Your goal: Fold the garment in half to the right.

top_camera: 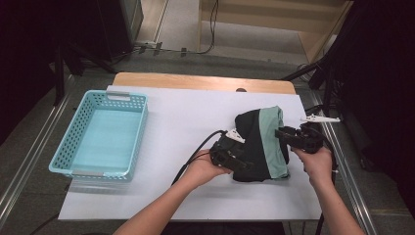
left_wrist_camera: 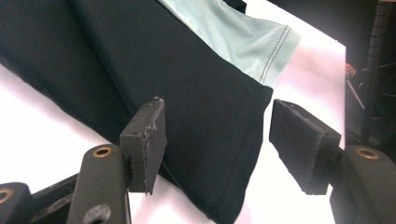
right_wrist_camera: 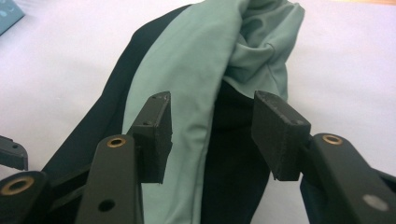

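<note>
Two tools gape wide: left tool, right tool; soft black-and-mint folded garment between.

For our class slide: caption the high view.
Both open claws, left claw and right claw, flank a folded black-and-green garment beside a basket.

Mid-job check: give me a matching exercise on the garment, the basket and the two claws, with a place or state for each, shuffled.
Column one:
1. garment
2. basket
3. left claw
4. right claw

Column two:
A. open, at the garment's dark hemmed corner
B. turquoise, with nothing in it, at the table's left
C. open, over the pale green panel
D. black and pale green, folded, lying on the white sheet between both hands

Pairs: 1-D, 2-B, 3-A, 4-C
</note>
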`<state>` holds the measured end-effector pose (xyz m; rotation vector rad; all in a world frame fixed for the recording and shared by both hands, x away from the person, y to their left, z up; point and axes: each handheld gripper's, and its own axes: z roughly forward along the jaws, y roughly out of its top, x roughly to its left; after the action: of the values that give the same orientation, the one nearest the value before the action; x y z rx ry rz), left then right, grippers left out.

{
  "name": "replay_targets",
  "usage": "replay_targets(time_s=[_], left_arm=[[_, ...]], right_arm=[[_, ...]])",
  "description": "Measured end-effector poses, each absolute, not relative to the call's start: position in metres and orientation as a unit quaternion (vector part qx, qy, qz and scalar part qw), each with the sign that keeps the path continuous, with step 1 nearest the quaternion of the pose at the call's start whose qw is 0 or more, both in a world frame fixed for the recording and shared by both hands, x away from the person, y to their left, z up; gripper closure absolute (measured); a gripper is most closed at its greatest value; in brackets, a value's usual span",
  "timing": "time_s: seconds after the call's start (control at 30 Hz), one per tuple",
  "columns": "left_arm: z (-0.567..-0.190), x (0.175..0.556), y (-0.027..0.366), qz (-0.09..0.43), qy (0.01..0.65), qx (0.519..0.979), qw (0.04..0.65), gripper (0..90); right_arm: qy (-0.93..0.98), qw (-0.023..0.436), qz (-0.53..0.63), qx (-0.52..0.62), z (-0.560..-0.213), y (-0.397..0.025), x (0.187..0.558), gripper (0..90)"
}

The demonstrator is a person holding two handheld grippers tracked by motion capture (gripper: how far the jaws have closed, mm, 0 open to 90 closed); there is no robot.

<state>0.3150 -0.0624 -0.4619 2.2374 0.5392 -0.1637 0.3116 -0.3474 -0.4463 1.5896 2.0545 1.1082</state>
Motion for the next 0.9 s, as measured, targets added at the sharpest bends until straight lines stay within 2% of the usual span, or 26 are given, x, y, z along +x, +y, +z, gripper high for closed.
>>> replay_targets(time_s=[0.37, 0.43, 0.57, 0.63, 0.9], left_arm=[[-0.46, 0.318, -0.041, -0.057, 0.232, 0.88, 0.411, 37.0], [-0.46, 0.318, -0.038, -0.054, 0.237, 0.878, 0.413, 37.0], [-0.461, 0.319, -0.032, -0.051, 0.243, 0.877, 0.411, 37.0], [-0.46, 0.32, -0.03, -0.049, 0.247, 0.876, 0.412, 37.0], [-0.451, 0.329, -0.02, -0.04, 0.257, 0.866, 0.426, 37.0]], right_arm=[[0.73, 0.142, 0.385, 0.547, -0.449, -0.335, 0.322, 53.1], [0.73, 0.139, 0.384, 0.548, -0.45, -0.333, 0.324, 60.2], [0.727, 0.128, 0.376, 0.56, -0.445, -0.334, 0.329, 79.9], [0.729, 0.124, 0.376, 0.559, -0.44, -0.336, 0.329, 83.8], [0.713, 0.129, 0.393, 0.566, -0.422, -0.355, 0.315, 84.4]])
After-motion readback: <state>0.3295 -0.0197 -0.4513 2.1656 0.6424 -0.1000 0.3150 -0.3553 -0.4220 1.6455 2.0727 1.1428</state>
